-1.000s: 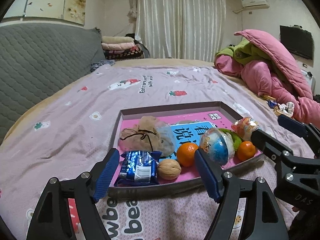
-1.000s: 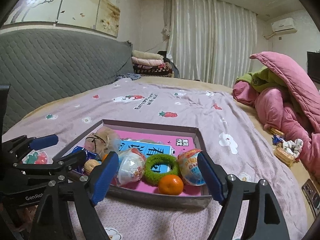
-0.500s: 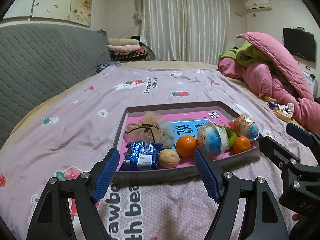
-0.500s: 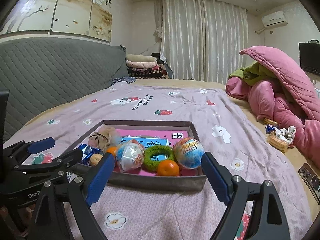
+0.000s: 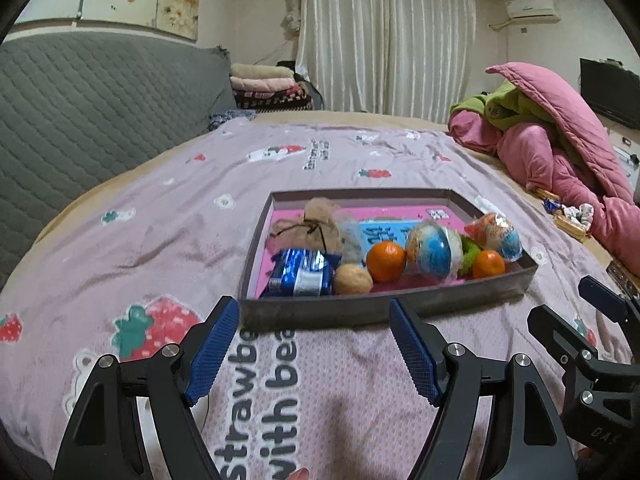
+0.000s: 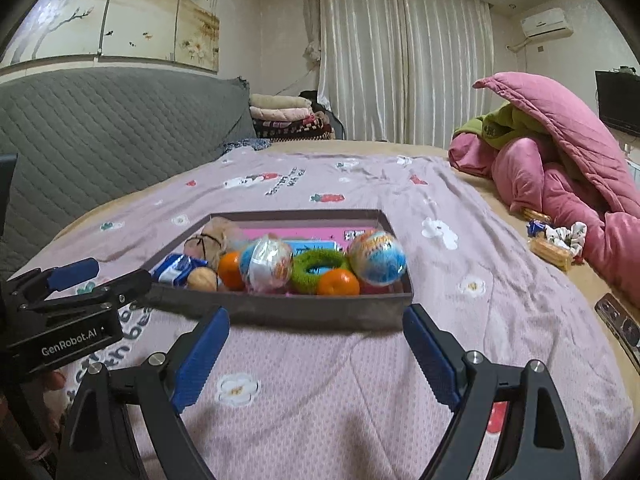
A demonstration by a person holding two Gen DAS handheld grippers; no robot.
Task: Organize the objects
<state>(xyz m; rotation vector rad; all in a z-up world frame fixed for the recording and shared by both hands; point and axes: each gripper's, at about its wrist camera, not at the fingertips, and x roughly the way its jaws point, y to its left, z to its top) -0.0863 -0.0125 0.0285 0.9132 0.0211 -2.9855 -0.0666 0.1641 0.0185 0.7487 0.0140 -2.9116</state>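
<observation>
A shallow grey box [image 5: 360,310] with a pink floor sits on the bedspread. It holds a blue snack packet [image 5: 301,273], a walnut [image 5: 353,279], two oranges [image 5: 385,255], two plastic toy eggs [image 5: 434,250], a green ring [image 6: 318,265] and a tan pouch [image 5: 310,227]. It also shows in the right wrist view [image 6: 320,312]. My left gripper [image 5: 314,346] is open and empty, just short of the box's near wall. My right gripper [image 6: 316,354] is open and empty, also short of the near wall.
A pink and green heap of quilts [image 5: 560,152] lies at the right. Small snacks and a cloth [image 6: 556,242] lie near it. A grey padded headboard [image 5: 80,112] runs along the left. Folded blankets [image 6: 286,116] are stacked at the far end.
Both grippers have drawn back from the box toward the near edge of the bed. The objects stay in the box. Both jaws remain open.
</observation>
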